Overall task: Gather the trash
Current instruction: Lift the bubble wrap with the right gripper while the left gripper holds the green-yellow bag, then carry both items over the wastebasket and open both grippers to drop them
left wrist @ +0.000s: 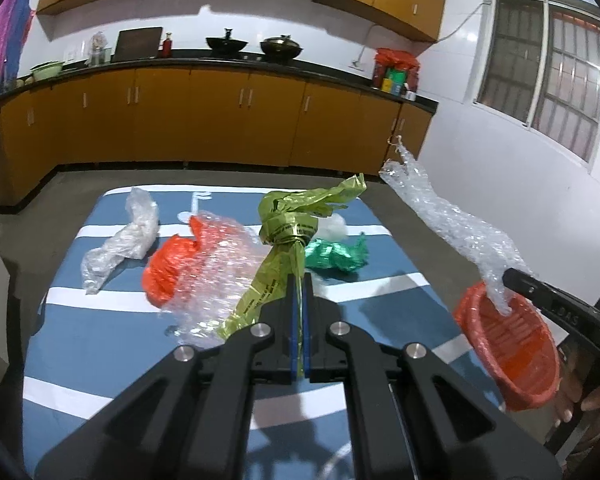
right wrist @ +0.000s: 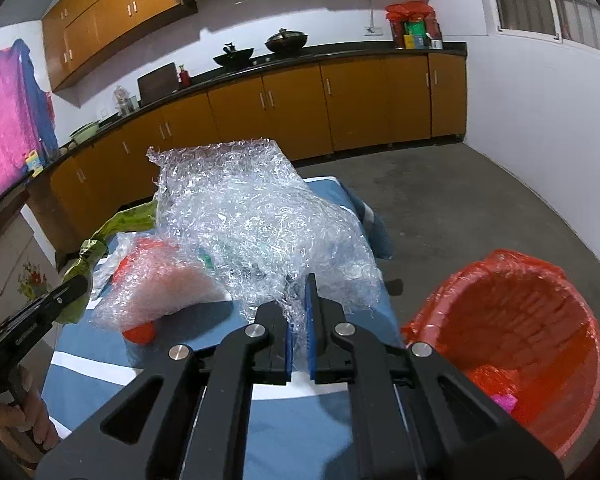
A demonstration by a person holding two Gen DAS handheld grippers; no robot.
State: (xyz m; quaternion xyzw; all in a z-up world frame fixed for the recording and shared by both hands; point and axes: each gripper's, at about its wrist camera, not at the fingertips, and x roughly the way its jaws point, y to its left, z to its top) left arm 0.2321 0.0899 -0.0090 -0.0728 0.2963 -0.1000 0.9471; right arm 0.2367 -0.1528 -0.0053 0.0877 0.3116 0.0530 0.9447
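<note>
My left gripper (left wrist: 300,280) is shut on a knotted yellow-green plastic bag (left wrist: 288,224) and holds it above the blue striped table (left wrist: 100,344). My right gripper (right wrist: 299,304) is shut on a sheet of clear bubble wrap (right wrist: 256,216), lifted above the table; it shows in the left wrist view (left wrist: 440,216) over the bin. The orange bin (right wrist: 528,344) with a red liner stands off the table's right edge and holds a pink scrap (right wrist: 504,400). On the table lie an orange bag under bubble wrap (left wrist: 188,268), a clear bag (left wrist: 124,240) and a green bag (left wrist: 336,256).
Wooden kitchen cabinets (left wrist: 220,120) with a black counter run behind the table. Grey floor (right wrist: 460,208) lies to the right, with a white wall and window (left wrist: 548,68) beyond. A pink cloth (right wrist: 8,120) hangs at the left.
</note>
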